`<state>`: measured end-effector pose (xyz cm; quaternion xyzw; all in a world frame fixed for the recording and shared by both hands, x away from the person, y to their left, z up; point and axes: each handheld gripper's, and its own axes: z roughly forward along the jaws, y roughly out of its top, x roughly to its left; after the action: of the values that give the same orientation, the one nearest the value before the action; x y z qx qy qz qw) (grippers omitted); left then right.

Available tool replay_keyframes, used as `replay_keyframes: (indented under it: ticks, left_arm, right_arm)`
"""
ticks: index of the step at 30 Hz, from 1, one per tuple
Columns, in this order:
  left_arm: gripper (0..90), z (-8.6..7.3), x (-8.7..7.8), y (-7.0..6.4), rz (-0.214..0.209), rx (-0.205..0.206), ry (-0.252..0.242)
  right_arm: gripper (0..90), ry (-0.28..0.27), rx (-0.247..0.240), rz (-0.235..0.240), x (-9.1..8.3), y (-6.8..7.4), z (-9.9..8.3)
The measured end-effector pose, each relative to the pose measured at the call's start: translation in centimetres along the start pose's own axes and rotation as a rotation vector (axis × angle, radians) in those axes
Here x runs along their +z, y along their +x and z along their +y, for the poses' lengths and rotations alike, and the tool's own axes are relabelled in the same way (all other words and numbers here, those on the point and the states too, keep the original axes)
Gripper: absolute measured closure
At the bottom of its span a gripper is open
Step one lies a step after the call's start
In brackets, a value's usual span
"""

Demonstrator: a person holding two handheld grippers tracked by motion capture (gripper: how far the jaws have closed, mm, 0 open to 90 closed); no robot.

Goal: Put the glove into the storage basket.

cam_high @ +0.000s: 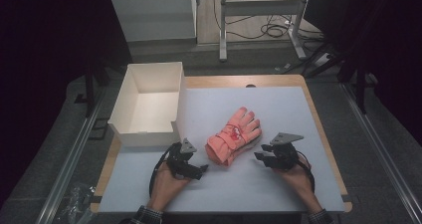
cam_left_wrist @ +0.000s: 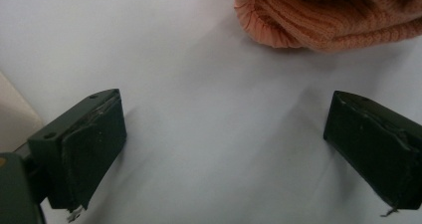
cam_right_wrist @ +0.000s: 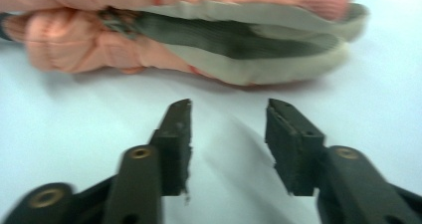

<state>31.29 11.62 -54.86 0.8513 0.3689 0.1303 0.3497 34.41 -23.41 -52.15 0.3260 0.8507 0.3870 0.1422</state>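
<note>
Both hand-held grippers are found nearest the camera at the lower edge of the high view, each carried in a hand above the pale table mat (cam_high: 278,184). On the left gripper (cam_high: 199,170) the jaws are spread wide, with bare mat between them in its own view and the ribbed cuff of the glove just ahead at about 1 o'clock. On the right gripper (cam_high: 263,158) the jaws are parted by a narrower gap, and nothing is pinched between them; the glove's grey palm side is seen close in front at 12 o'clock in its view. The pink knitted glove (cam_high: 234,135), possibly a stacked pair, is laid flat near the middle of the mat, fingers directed toward 1 o'clock, between the two grippers and touched by neither. An open white cardboard box (cam_high: 130,89) is set at 10 o'clock from the glove, on the mat's left edge, and nothing is seen inside it. The work is judged to be at its very start: the glove is not yet gripped or lifted, and if the box is its destination, the grasp, the carry and the placing are all left.
</note>
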Motion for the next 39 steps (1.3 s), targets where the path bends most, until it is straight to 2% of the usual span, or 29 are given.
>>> replay_keyframes:
  ticks: [8,12,13,14,17,18,20,21,30,33,39]
  left_arm:
    - [2.7,0.0,0.0,0.0,-0.004,-0.003,0.002]
    - [1.1,0.3,-0.1,0.0,-0.024,-0.026,0.011]
    - [1.2,0.4,-0.1,0.0,-0.041,-0.035,0.013]
    - [1.1,0.5,-0.3,0.0,-0.058,-0.036,0.017]
    - [0.8,0.9,-0.5,-0.3,-0.061,-0.033,0.018]
    - [0.7,1.1,-0.7,-0.4,-0.059,-0.026,0.022]
    - [0.4,1.6,-1.1,-0.5,-0.071,-0.023,0.015]
    - [0.4,1.9,-1.3,-0.5,-0.081,-0.021,0.01]
    - [0.0,5.0,-3.5,-0.7,-0.108,-0.005,0.007]
    - [0.0,6.2,-4.0,-0.8,-0.111,0.016,0.007]
    - [0.0,9.4,-3.8,-1.4,-0.124,0.043,0.006]
  right_arm:
    - [31.7,0.005,-0.004,-0.09,-0.9,-1.9,-0.8]
    - [26.9,0.012,0.01,-0.133,-1.3,-2.9,-1.3]
    - [25.9,0.015,0.017,-0.143,-1.3,-3.1,-1.4]
    - [24.5,0.022,0.028,-0.149,-1.3,-3.4,-1.6]
    - [19.3,0.052,0.046,-0.164,-1.1,-3.8,-1.8]
    - [19.2,0.05,0.068,-0.156,-1.1,-4.0,-1.9]
    - [18.6,0.047,0.07,-0.152,-1.1,-4.0,-1.9]
    - [18.5,0.052,0.059,-0.159,-1.1,-3.9,-1.9]
    - [18.5,0.044,0.065,-0.155,-1.0,-3.9,-2.0]
    - [18.5,0.044,0.066,-0.155,-1.0,-3.9,-2.0]
    - [18.5,0.045,0.065,-0.156,-1.0,-3.9,-2.0]
